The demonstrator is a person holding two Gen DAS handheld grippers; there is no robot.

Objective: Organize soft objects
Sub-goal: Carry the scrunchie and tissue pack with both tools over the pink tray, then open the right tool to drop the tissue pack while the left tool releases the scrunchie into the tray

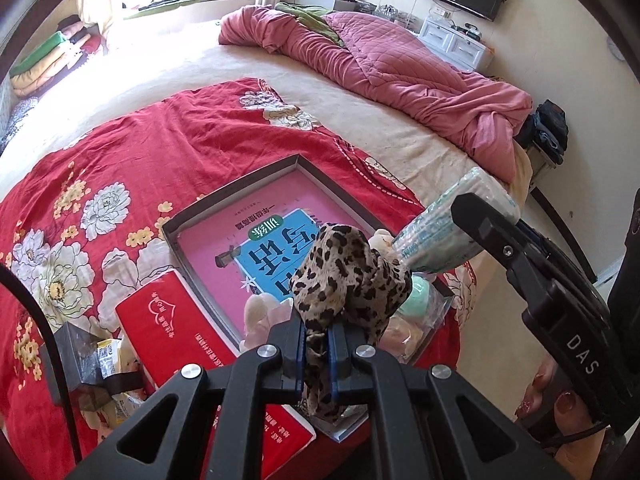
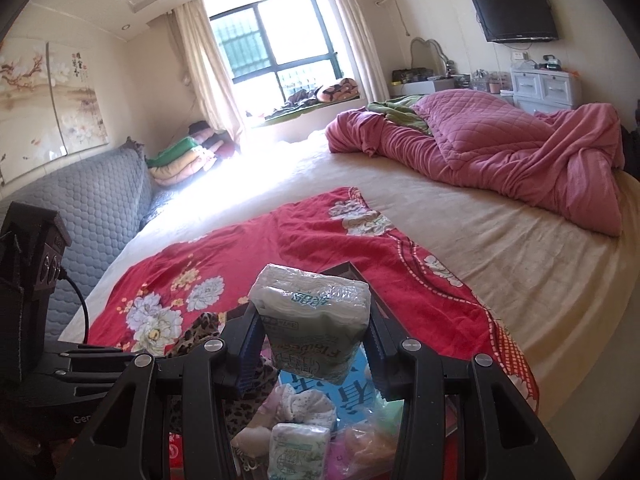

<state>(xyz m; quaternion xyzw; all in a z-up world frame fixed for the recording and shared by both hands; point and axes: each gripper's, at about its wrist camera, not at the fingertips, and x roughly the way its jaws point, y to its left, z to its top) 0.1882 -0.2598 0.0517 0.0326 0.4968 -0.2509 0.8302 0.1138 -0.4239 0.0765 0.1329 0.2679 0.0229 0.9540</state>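
- Left gripper [image 1: 318, 350]: blue-padded fingers [image 1: 297, 354] pinched narrow on a leopard-print cloth [image 1: 349, 276], thin and crumpled, bunched up above the pads and trailing down between them.
- Right gripper [image 2: 311, 354]: ridged blue fingers [image 2: 249, 354] clamped on both flanks of a tissue pack [image 2: 312, 320], held off the bed; soft, blocky, wrapped in crinkly clear film with green print.
- In the left view, the same pack at 2 o'clock from the cloth, close by, with the black right tool behind it.
- Under the cloth: shallow grey tray [image 1: 240, 186] with low walls, lying on the red floral sheet [image 1: 120, 152]; inside, a glossy pink and blue book [image 1: 256, 240], flat.
- At 7 o'clock from the tray, touching its wall: red box [image 1: 168, 328], smooth, with white print.
- Crowding the tray's near end: pale plush pieces [image 1: 262, 312] and a mint-green round thing [image 1: 416, 300] in clear plastic; exact kind hard to tell.
- In the right view, below the held pack: second tissue pack [image 2: 298, 444], a dotted white soft item [image 2: 306, 404], and pink and orange lumps in a clear bag [image 2: 360, 440].
- At 8 o'clock in the left view: dark block [image 1: 76, 356] and a yellow-white packet, partly hidden.
- Farther back, at 1 o'clock: rumpled pink quilt [image 1: 384, 56], quilted, heaped on the beige bed [image 1: 200, 60].
- Grey quilted sofa [image 2: 100, 200] at 9 o'clock in the right view, folded blankets [image 2: 184, 156] stacked beyond it.
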